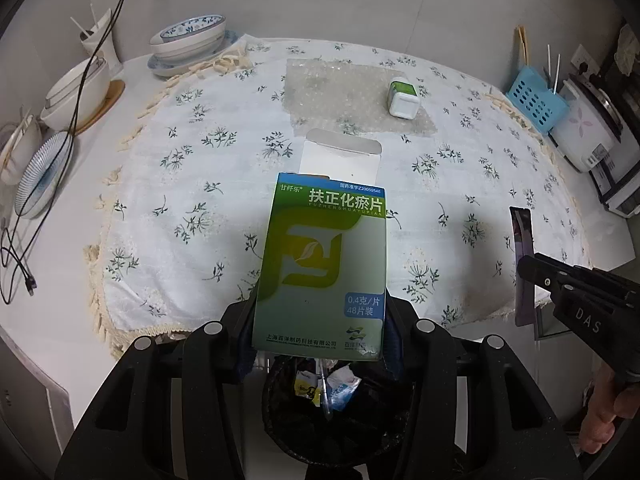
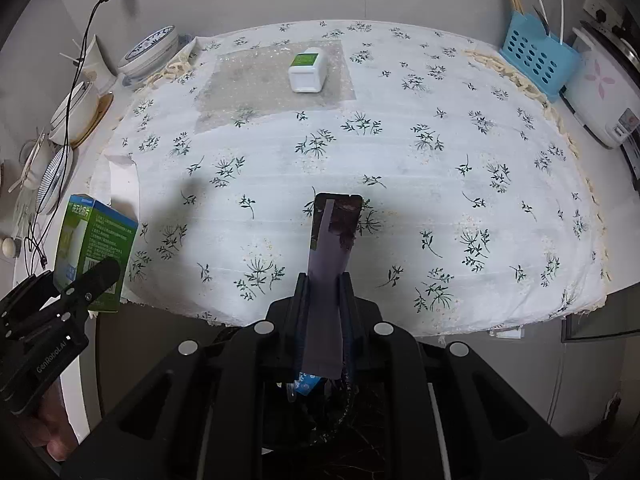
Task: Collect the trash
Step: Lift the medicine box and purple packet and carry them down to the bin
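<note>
My left gripper (image 1: 320, 332) is shut on a green and blue medicine box (image 1: 322, 264) with its white flap open, held above a black-lined trash bin (image 1: 288, 412) that holds wrappers. The box also shows in the right wrist view (image 2: 94, 248). My right gripper (image 2: 324, 300) is shut on a flat dark purple packet (image 2: 332, 256), held over the table's front edge; it also shows in the left wrist view (image 1: 524, 264). A white bottle with a green label (image 2: 306, 70) lies on a sheet of bubble wrap (image 2: 248, 84) at the far side of the floral tablecloth (image 2: 400, 168).
Stacked bowls and plates (image 1: 188, 40) stand at the far left, with a black cable (image 1: 80, 92) running across them. A blue perforated basket (image 2: 538, 54) and a white rice cooker (image 2: 600, 92) stand at the far right. The wall is close behind the table.
</note>
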`<act>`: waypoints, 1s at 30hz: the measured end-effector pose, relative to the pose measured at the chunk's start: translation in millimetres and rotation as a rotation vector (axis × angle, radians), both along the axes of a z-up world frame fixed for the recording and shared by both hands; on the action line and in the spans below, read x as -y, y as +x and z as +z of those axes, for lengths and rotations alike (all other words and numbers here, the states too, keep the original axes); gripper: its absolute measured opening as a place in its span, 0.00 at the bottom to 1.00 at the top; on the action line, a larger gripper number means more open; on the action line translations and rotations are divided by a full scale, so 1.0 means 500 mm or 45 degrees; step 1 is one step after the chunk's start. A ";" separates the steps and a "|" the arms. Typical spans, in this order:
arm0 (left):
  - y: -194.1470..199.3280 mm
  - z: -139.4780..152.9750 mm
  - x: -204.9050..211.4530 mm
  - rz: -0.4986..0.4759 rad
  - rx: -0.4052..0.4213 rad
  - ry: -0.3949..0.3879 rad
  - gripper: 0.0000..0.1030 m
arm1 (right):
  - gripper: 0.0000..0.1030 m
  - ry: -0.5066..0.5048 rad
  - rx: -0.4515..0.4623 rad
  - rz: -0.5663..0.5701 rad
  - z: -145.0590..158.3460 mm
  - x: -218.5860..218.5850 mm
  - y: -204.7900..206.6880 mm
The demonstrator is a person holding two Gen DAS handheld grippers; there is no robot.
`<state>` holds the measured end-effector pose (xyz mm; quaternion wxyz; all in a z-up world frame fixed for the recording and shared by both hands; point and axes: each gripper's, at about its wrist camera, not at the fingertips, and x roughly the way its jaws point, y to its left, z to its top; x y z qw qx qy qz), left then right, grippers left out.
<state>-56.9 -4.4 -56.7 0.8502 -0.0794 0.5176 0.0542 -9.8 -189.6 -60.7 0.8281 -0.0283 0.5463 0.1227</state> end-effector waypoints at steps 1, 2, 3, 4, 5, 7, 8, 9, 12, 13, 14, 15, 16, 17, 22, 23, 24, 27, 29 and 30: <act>-0.009 0.000 -0.001 0.005 0.000 -0.008 0.47 | 0.14 0.008 0.002 0.016 0.002 -0.002 -0.008; -0.018 0.000 -0.002 0.009 0.001 -0.017 0.47 | 0.14 0.006 0.005 0.028 0.004 -0.005 -0.015; -0.026 0.001 -0.002 0.010 0.005 -0.020 0.47 | 0.14 0.001 0.012 0.046 0.006 -0.008 -0.026; -0.037 0.003 -0.002 0.012 0.010 -0.020 0.47 | 0.14 0.005 0.013 0.058 0.006 -0.010 -0.034; -0.045 0.003 -0.001 0.015 0.012 -0.020 0.47 | 0.14 0.009 0.012 0.067 0.006 -0.011 -0.042; -0.061 0.002 0.000 0.012 0.010 -0.029 0.47 | 0.14 0.015 0.012 0.080 0.005 -0.011 -0.059; -0.068 0.000 0.001 0.010 0.007 -0.027 0.47 | 0.14 0.027 0.013 0.087 0.004 -0.011 -0.066; -0.077 -0.002 0.002 0.008 -0.001 -0.028 0.47 | 0.14 0.041 0.013 0.098 0.004 -0.012 -0.076; -0.101 -0.005 0.007 -0.004 -0.008 -0.032 0.47 | 0.14 0.040 0.025 0.111 0.004 -0.014 -0.099; -0.111 -0.006 0.009 -0.009 -0.006 -0.025 0.47 | 0.14 0.047 0.022 0.119 0.003 -0.015 -0.106; -0.119 -0.007 0.010 -0.012 -0.007 -0.026 0.47 | 0.14 0.051 0.023 0.127 0.002 -0.017 -0.112; -0.125 -0.010 0.010 -0.013 -0.011 -0.031 0.47 | 0.14 0.051 0.027 0.133 0.002 -0.019 -0.120; -0.133 -0.013 0.011 -0.015 -0.015 -0.037 0.47 | 0.14 0.052 0.027 0.139 0.000 -0.020 -0.126; -0.141 -0.016 0.011 -0.016 -0.019 -0.039 0.47 | 0.14 0.054 0.026 0.146 -0.002 -0.021 -0.132; -0.174 -0.050 0.013 -0.024 -0.050 -0.041 0.47 | 0.13 0.067 0.015 0.176 -0.028 -0.025 -0.163; -0.179 -0.059 0.011 -0.021 -0.057 -0.047 0.47 | 0.13 0.061 0.014 0.181 -0.033 -0.028 -0.167; -0.185 -0.069 0.009 -0.014 -0.067 -0.048 0.47 | 0.13 0.053 0.009 0.191 -0.041 -0.031 -0.173; -0.199 -0.099 0.005 -0.006 -0.093 -0.060 0.47 | 0.13 0.055 0.005 0.207 -0.058 -0.038 -0.189; -0.207 -0.120 0.001 0.000 -0.111 -0.063 0.47 | 0.13 0.046 0.028 0.231 -0.064 -0.045 -0.203; -0.211 -0.130 -0.002 0.003 -0.117 -0.066 0.47 | 0.13 0.048 0.026 0.241 -0.070 -0.047 -0.208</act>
